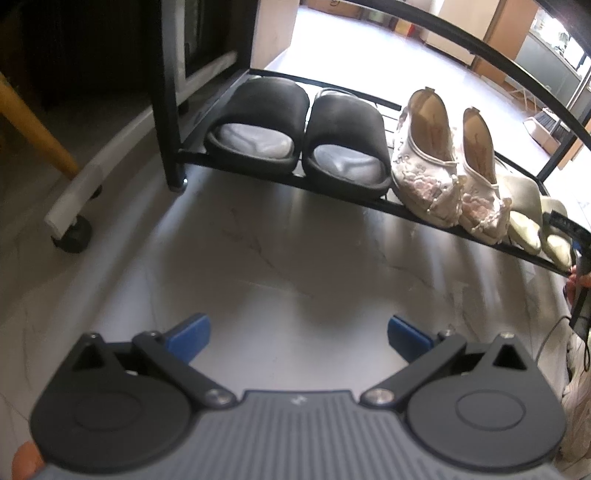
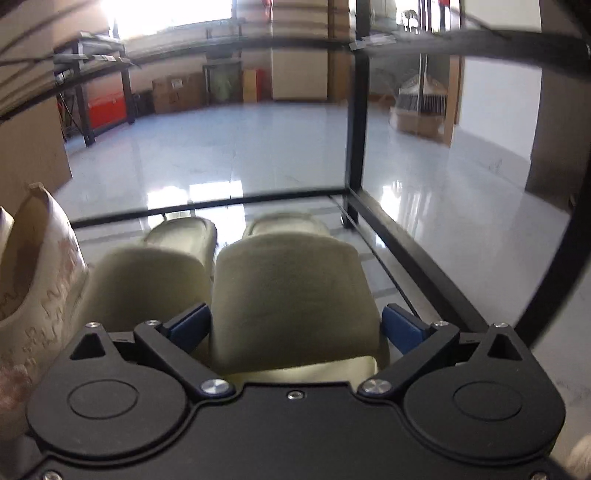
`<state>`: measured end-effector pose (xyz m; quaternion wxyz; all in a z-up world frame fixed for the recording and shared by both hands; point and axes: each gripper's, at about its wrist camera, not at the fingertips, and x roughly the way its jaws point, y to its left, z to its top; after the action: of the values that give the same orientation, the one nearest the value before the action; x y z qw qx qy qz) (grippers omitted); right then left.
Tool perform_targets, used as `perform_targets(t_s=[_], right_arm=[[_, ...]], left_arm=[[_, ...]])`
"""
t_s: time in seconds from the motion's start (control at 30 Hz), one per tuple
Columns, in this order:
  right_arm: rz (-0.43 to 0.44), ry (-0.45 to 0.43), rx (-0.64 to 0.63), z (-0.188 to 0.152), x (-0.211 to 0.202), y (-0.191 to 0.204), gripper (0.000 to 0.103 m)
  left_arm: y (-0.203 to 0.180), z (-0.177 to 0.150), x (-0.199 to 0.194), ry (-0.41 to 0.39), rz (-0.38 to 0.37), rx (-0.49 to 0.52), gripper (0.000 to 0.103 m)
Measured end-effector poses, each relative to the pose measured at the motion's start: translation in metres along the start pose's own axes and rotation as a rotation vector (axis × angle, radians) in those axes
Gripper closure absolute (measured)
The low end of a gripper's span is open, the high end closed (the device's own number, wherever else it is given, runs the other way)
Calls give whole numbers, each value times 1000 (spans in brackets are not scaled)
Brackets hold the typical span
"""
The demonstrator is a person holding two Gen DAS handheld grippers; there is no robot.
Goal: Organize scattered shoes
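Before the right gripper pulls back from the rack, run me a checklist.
1. Right gripper jaws wide: ok.
2. Blue pads clear of the pale green foam slide: cannot tell, the left pad sits very close.
3. That slide beside its mate on the black wire shoe rack: ok.
4. Black rubber slides and white embroidered flats paired on the shelf: ok.
5. Left gripper open and empty: ok.

Daylight pours in from behind the shoe rack (image 1: pixel 280 184), blowing out the window (image 2: pixel 173 13) to pure white and leaving glare patches on the glossy floor (image 2: pixel 207 192) just beyond the rack's rear bar. In front of the rack the floor lies in soft shadow. Both views bow strongly at the edges; the right wrist view is smeared by motion blur.
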<state>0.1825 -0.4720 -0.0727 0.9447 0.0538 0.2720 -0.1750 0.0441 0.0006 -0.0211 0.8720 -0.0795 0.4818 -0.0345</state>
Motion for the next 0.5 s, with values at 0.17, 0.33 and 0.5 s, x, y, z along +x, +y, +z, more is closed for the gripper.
perform_targets(t_s=[0.17, 0.33, 0.5], right_arm=[[7, 27, -10, 3, 13, 4, 1], [-19, 81, 30, 5, 12, 5, 0], [-35, 58, 100, 1, -23, 2, 0]], left_arm=[[-1, 0, 1, 5, -5, 2, 1], [-1, 0, -1, -5, -3, 8, 1], [-1, 1, -6, -27, 8, 13, 1]])
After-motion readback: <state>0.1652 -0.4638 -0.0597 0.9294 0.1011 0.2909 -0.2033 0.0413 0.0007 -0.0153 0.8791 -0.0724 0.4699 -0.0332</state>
